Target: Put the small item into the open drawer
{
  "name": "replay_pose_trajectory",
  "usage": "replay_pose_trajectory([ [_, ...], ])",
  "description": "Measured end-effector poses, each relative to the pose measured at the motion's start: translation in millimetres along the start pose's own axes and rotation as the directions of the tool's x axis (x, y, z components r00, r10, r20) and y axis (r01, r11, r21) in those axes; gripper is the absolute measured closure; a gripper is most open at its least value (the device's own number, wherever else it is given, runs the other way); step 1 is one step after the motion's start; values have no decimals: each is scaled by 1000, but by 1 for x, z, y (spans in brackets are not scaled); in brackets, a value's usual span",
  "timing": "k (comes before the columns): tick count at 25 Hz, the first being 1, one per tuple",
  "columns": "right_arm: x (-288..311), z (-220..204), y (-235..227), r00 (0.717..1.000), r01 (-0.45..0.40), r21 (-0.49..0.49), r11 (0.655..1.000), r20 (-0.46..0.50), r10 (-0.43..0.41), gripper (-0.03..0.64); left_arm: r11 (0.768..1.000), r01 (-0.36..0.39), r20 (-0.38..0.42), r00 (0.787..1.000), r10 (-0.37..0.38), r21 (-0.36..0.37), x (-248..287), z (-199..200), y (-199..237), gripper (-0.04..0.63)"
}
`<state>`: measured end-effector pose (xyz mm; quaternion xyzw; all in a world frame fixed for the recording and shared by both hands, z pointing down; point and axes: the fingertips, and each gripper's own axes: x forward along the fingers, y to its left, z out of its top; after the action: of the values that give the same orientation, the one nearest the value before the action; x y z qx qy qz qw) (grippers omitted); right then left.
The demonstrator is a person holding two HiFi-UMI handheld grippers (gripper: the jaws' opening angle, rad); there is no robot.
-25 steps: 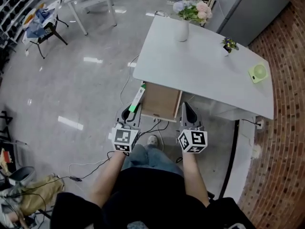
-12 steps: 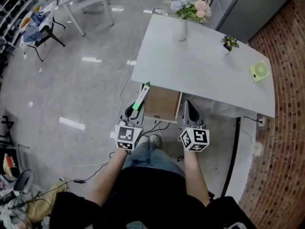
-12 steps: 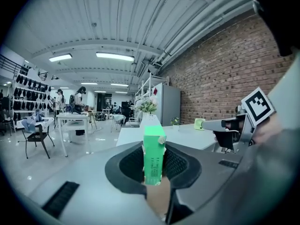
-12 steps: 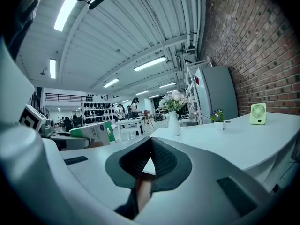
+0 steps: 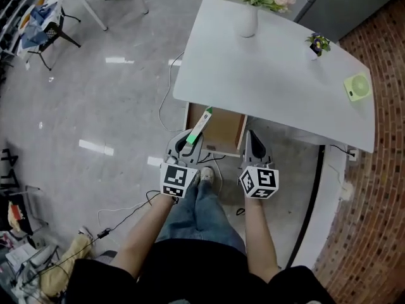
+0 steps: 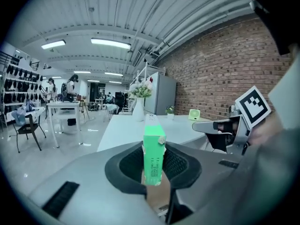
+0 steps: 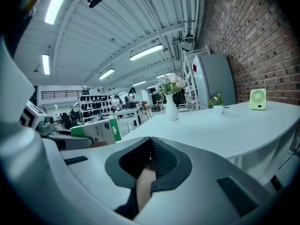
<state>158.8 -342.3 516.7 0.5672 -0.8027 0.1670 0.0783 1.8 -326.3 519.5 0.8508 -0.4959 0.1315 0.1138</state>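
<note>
A slim green and white box point(image 5: 201, 124) sticks out forward from my left gripper point(image 5: 187, 142), which is shut on its rear end. In the left gripper view the box point(image 6: 153, 159) stands on edge between the dark pads point(image 6: 180, 165). Its far tip lies over the left edge of the open wooden drawer point(image 5: 223, 133) under the white table point(image 5: 272, 75). My right gripper point(image 5: 252, 142) hovers by the drawer's right front corner. Its jaws point(image 7: 151, 143) are shut with nothing between them. The box point(image 7: 96, 131) also shows at the left of the right gripper view.
On the table stand a white vase of flowers point(image 5: 247, 18), a small potted plant point(image 5: 316, 44) and a green fan point(image 5: 357, 86). Cables point(image 5: 166, 109) run over the glossy floor left of the table. A brick wall point(image 5: 389, 56) borders the right side.
Both grippers have sunk and moved in toward the drawer. The box's tip, earlier beside the drawer's left side, now overlaps its left edge. Both grips look unchanged.
</note>
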Motion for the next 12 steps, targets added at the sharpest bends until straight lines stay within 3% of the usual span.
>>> replay_pose_trajectory([
  [12,77,-124,-16,990,-33,7,999,-136,34,615,999,37,-111,993,-41,-33,88,-123,5,509],
])
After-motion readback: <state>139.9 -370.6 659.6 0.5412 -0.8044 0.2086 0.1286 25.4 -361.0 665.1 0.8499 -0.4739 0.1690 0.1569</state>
